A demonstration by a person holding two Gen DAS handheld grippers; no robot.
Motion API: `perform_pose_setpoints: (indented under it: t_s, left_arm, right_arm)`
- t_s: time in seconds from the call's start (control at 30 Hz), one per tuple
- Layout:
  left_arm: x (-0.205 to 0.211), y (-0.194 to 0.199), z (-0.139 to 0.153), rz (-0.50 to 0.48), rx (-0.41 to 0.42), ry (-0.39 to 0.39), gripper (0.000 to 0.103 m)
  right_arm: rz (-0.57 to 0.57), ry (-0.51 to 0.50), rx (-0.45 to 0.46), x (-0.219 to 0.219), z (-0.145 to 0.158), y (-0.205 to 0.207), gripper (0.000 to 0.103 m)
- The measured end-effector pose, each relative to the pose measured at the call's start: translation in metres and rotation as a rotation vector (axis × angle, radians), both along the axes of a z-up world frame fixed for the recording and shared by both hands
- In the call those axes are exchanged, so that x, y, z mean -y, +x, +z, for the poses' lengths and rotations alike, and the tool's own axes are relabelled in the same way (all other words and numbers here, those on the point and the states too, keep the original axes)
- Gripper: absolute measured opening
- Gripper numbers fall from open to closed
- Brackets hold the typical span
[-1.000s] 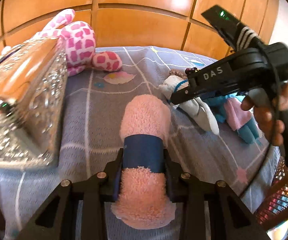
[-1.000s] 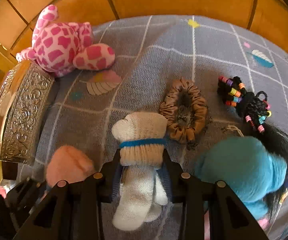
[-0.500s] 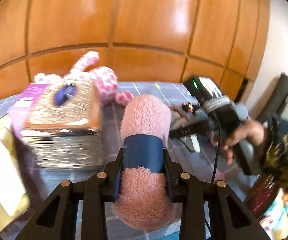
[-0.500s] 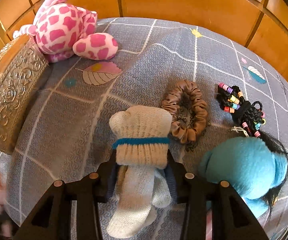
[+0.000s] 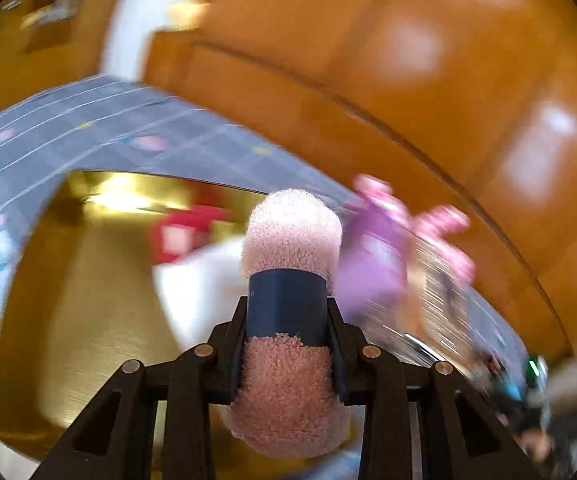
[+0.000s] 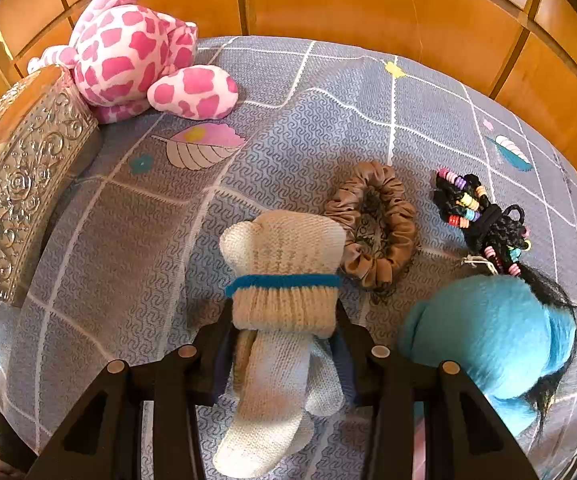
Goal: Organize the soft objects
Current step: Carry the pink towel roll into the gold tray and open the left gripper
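My left gripper (image 5: 286,304) is shut on a rolled pink fuzzy sock (image 5: 292,232) with a dark blue band. It holds the sock in the air above a shiny golden tray (image 5: 80,280); this view is heavily blurred. In the right wrist view my right gripper (image 6: 284,312) points down at the bed, and a cream knitted sock (image 6: 284,244) with a blue stripe fills the gap between its fingers. The sock's ribbed cuff is pinched between the fingertips. Its toe end rests on the grey bedspread (image 6: 128,240).
A brown scrunchie (image 6: 372,224), black beaded hair ties (image 6: 476,216) and a turquoise fuzzy item (image 6: 488,332) lie right of the cream sock. A pink-spotted plush (image 6: 136,48) and an embossed silver box (image 6: 20,184) sit at the left. Blurred red and white things lie in the tray. A wooden headboard (image 6: 348,4) stands behind.
My left gripper has swung fast away from the bed's middle with the pink sock, rolling, and is now over the golden tray. The right gripper's fingers have spread slightly around the cream sock.
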State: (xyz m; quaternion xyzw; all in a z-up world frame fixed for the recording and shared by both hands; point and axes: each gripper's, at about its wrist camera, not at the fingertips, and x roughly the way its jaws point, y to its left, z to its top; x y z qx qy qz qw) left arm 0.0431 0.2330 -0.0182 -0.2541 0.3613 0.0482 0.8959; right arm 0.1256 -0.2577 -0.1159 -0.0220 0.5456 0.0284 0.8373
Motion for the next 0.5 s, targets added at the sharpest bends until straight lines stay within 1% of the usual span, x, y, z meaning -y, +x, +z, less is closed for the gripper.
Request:
perform_pose_setpoints:
  t_s: [0.07,0.1,0.2,0.3,0.4,0.5]
  left_arm:
    - [-0.025,0.005,-0.007,0.060,-0.027,-0.018,0.034]
    - [-0.040,0.008,-0.013,0.105,-0.051,-0.027,0.034]
    - [-0.069,0.017,-0.026,0.164,-0.099,-0.027,0.034]
    - [-0.091,0.028,-0.041,0.185,-0.151,-0.038,0.034]
    - [-0.100,0.041,-0.054,0.205,-0.195,-0.023,0.035]
    - [-0.105,0.058,-0.064,0.212,-0.218,-0.035,0.036]
  right_arm:
    - [0.004,-0.006,0.002,-0.002,-0.001,0.001,0.043]
    - [0.004,-0.007,0.002,-0.003,-0.002,0.001,0.043]
    - [0.009,-0.012,0.004,-0.004,-0.003,0.002,0.043]
    - [0.013,-0.017,0.006,-0.006,-0.004,0.002,0.043]
    - [0.017,-0.020,0.007,-0.006,-0.003,0.001,0.043]
    - [0.020,-0.021,0.008,-0.006,-0.002,0.001,0.043]
